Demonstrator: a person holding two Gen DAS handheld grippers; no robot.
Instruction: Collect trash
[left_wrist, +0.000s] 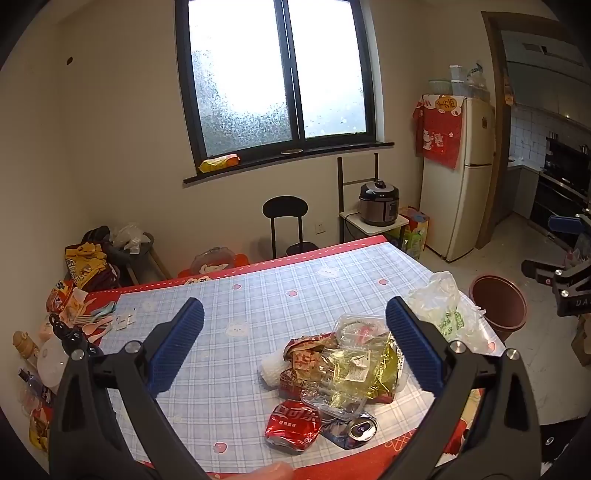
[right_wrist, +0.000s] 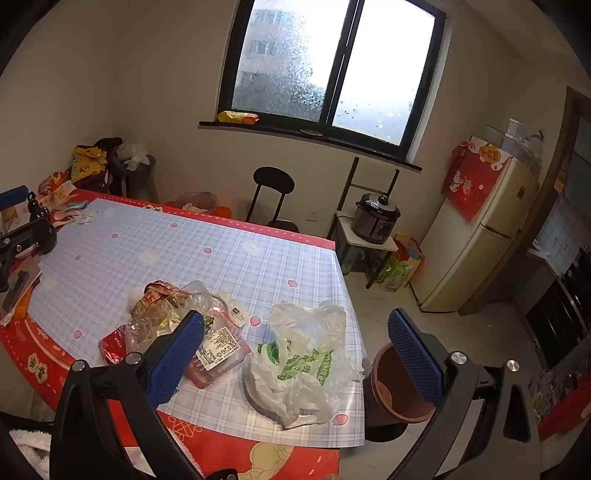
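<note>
On the near right part of the checked table (left_wrist: 258, 295) lay the trash pile (left_wrist: 340, 369): a crushed red can (left_wrist: 291, 424), wrappers and clear film, with a white plastic bag (right_wrist: 303, 354) to its right near the table edge. The brown bin (right_wrist: 395, 384) stood on the floor just past that edge. The left gripper (left_wrist: 295, 347) and right gripper (right_wrist: 295, 354) hung above, jaws spread wide, holding nothing. Good practice, in judgement: take the loose bag first, pinching a bunched fold, not a single slippery layer.

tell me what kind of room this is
Most likely a home dining area beside a kitchen: a table with a plaid cloth, a fridge, a pressure cooker on a side stand, and kitchen counters through the doorway.
</note>
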